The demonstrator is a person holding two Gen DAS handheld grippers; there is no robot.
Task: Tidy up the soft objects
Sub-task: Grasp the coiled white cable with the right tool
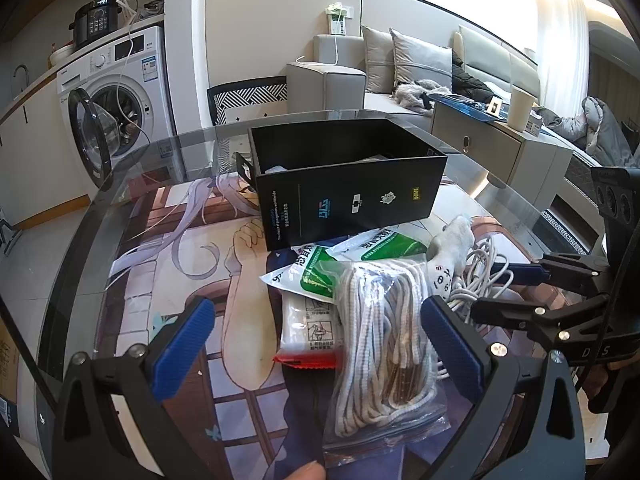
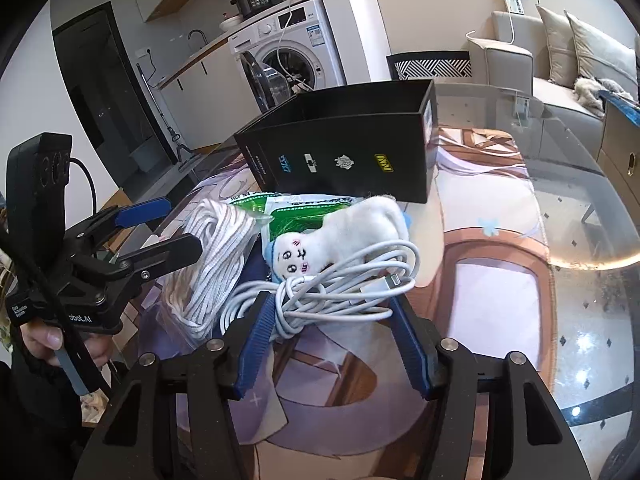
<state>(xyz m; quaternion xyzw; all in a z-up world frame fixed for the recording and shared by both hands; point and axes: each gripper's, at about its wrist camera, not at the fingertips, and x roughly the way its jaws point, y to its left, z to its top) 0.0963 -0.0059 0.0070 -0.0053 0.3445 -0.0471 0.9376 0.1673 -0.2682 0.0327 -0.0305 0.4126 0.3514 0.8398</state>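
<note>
Firstly, from the left wrist view: the bagged white cord (image 1: 384,344), lying in front of the black box (image 1: 348,184), is judged light, limp and slippery in its clear plastic, best pinched across the thick middle; the left gripper (image 1: 320,340) is spread wide around it, no grip being seen. Secondly, from the right wrist view: the coiled charging cable (image 2: 340,284), tangled against the plush toy (image 2: 340,236) before the same box, is judged springy, best taken at its bundled waist, the right gripper (image 2: 332,340) being parted beside it.

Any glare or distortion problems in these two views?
Left wrist: strong fisheye bending of the round glass table edge, blown-out window light at the far right. Right wrist: bright reflections on the glass tabletop at right; the white coiled cable stays sharp.
</note>
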